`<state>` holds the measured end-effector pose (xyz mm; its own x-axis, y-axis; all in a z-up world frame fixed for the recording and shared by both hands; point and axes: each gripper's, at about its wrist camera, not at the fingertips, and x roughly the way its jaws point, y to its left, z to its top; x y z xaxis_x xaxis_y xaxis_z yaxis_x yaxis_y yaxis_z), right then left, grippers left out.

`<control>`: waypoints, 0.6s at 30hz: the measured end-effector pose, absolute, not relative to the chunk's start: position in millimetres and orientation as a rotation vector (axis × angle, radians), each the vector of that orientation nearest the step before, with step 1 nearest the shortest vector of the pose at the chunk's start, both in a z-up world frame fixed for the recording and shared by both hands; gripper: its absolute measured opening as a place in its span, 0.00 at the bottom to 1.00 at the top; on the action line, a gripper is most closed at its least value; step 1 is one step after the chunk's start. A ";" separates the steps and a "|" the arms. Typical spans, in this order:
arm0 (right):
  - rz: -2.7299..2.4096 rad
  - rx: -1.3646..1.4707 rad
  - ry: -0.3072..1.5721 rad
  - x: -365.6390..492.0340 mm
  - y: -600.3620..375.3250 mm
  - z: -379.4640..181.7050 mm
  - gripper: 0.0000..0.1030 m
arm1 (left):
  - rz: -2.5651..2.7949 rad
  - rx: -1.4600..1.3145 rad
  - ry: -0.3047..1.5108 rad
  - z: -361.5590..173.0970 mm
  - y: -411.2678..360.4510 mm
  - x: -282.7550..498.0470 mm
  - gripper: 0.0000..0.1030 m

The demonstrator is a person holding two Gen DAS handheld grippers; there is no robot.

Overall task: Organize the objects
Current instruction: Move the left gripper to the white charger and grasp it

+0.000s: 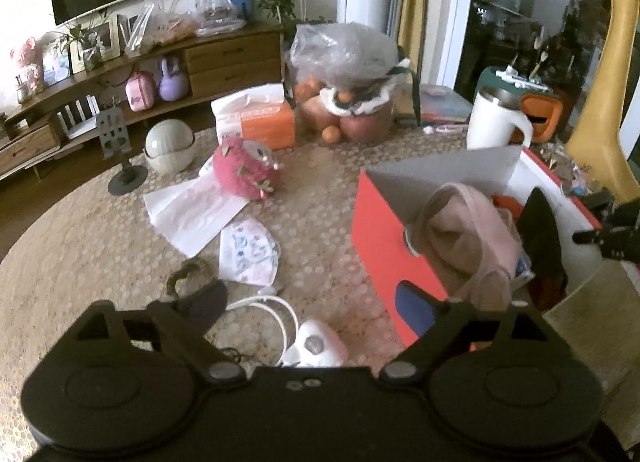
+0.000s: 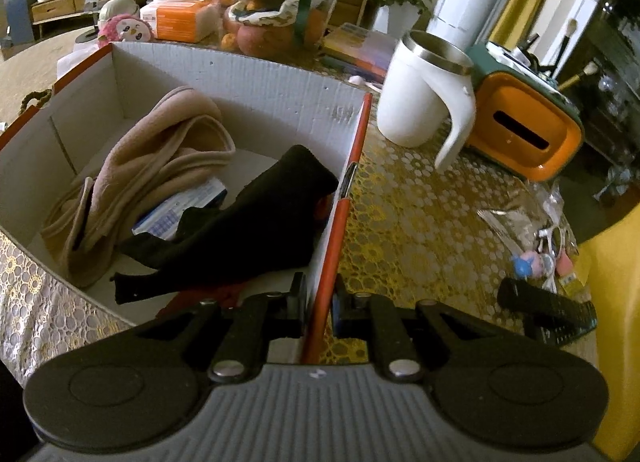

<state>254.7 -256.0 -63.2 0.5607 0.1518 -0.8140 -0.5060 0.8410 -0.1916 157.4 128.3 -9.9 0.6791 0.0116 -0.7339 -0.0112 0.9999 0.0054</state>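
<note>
Right wrist view: the right tongs (image 2: pixel 318 312) pinch the wall of the red box (image 2: pixel 240 73).
The left tongs (image 1: pixel 316 302) are spread wide with nothing in them, over a white charger (image 1: pixel 316 346) and its cord. A mask (image 1: pixel 248 258) lies just ahead. The box could tip if the right tongs pull. The black cloth (image 2: pixel 256 221) in it could slide out. A mug (image 2: pixel 416 97) stands to the right of the box.
</note>
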 end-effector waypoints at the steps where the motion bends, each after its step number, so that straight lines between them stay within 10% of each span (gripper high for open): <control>1: 0.405 -0.441 0.898 255.7 -253.0 -63.2 0.11 | 0.007 0.002 0.828 -13.2 129.5 156.5 0.97; 18: 0.396 -0.488 0.908 262.8 -239.7 -64.8 0.12 | -0.113 0.117 0.902 -95.6 111.7 157.0 0.99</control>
